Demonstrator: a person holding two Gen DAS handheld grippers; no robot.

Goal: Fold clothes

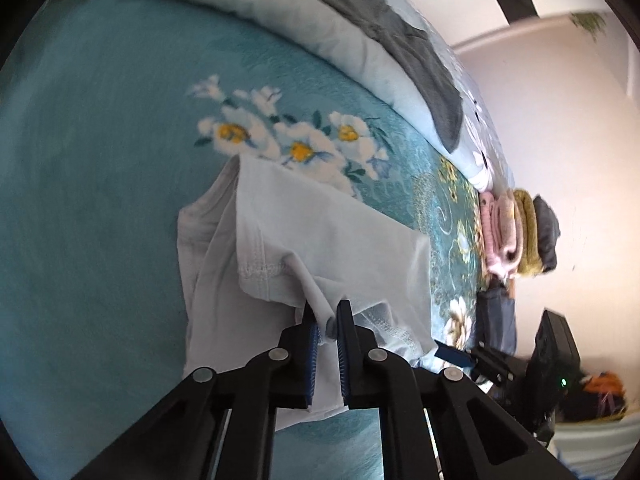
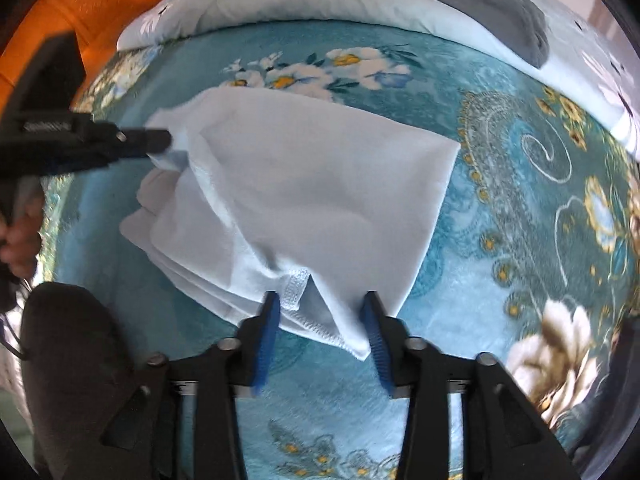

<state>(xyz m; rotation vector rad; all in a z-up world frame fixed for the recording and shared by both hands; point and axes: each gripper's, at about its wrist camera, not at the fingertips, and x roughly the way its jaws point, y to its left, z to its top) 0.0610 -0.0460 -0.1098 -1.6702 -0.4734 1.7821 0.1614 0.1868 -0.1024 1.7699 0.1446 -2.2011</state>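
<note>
A white shirt (image 1: 320,232) is pinched by the left gripper (image 1: 325,322) while the right gripper (image 2: 320,312) is held wide around the near hem, where the fold could be dragged askew.

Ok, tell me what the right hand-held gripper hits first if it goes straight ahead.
Probably the white garment: the right hand-held gripper is open with the hemmed corner already between its fingers, though actual contact is unclear.

One white garment (image 1: 320,232), two hand-held grippers (image 1: 328,320), one stack of folded clothes (image 1: 516,232).
</note>
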